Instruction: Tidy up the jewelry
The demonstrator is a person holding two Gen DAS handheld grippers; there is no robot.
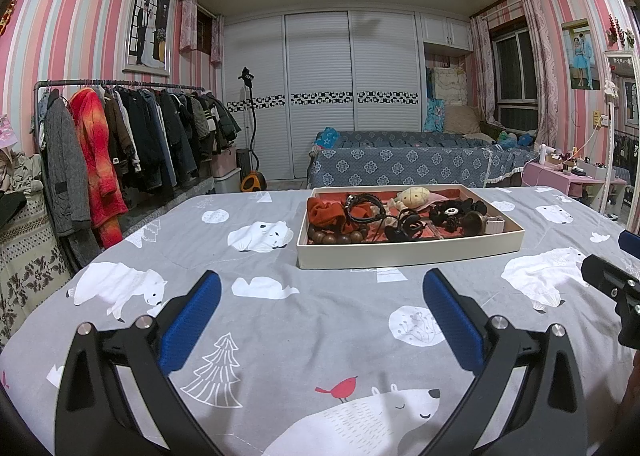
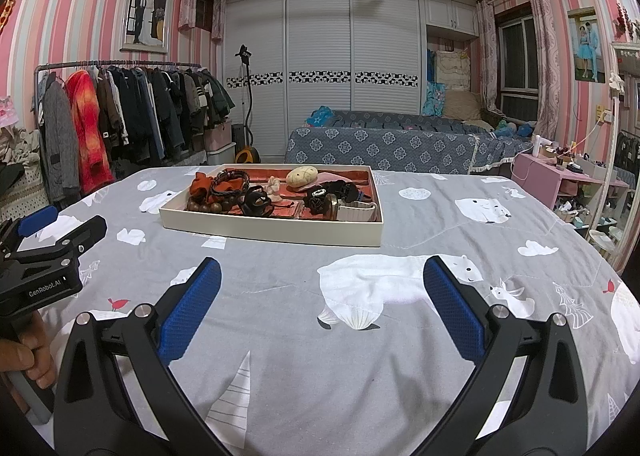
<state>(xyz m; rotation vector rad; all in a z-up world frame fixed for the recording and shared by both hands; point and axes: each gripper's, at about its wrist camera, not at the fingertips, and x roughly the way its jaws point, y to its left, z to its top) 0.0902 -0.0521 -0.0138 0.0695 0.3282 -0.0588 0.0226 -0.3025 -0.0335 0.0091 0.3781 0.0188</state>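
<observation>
Two claws, left claw (image 1: pixel 322 288) and right claw (image 2: pixel 322 276), hovered spread wide and empty over the bed (image 1: pixel 320 356), short of the jewelry tray (image 1: pixel 408 252). Judgement: approach low, single out one piece from the tangle. Left claw's body read "GenRobot.AI".

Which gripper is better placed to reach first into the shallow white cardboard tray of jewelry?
Probably left. The shallow white cardboard tray lies almost straight ahead of the open left gripper; for the open right gripper it sits off to the left.
</observation>
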